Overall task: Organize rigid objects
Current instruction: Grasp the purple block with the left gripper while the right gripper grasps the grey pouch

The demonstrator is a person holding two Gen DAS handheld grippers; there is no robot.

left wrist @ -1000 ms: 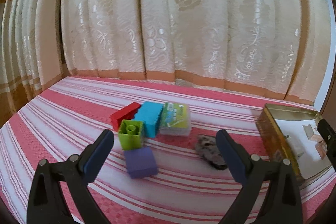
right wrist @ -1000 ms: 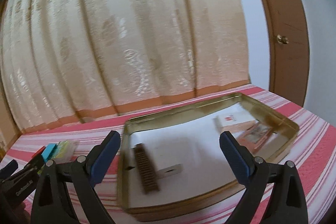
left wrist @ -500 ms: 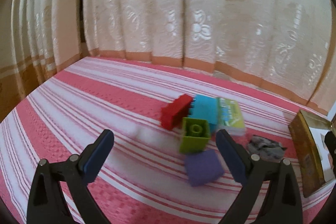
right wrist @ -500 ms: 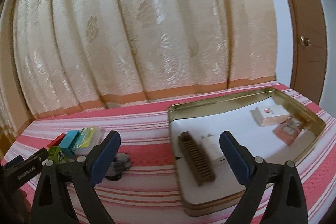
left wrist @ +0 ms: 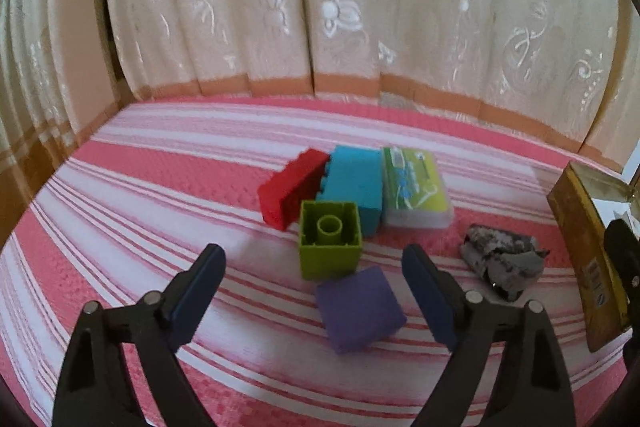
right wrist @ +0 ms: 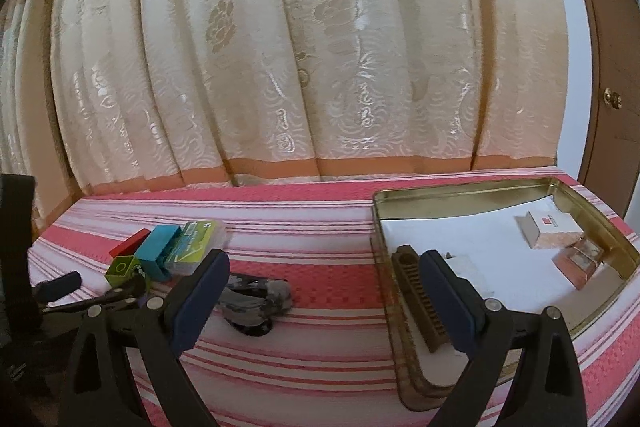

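**Left gripper closing in over the block cluster**

While its jaws narrow with nothing yet between the pads, the left gripper (left wrist: 314,291) hangs just in front of the green block (left wrist: 330,241). Touching that block's near side lies the purple block (left wrist: 360,307); behind it sit the red block (left wrist: 294,193), blue block (left wrist: 354,187) and a green-labelled case (left wrist: 416,193). Right of the green block lie a grey crumpled lump (left wrist: 500,261) and, farther right, the gold tin (right wrist: 608,231). The right gripper (right wrist: 322,297) stands wide apart, empty.
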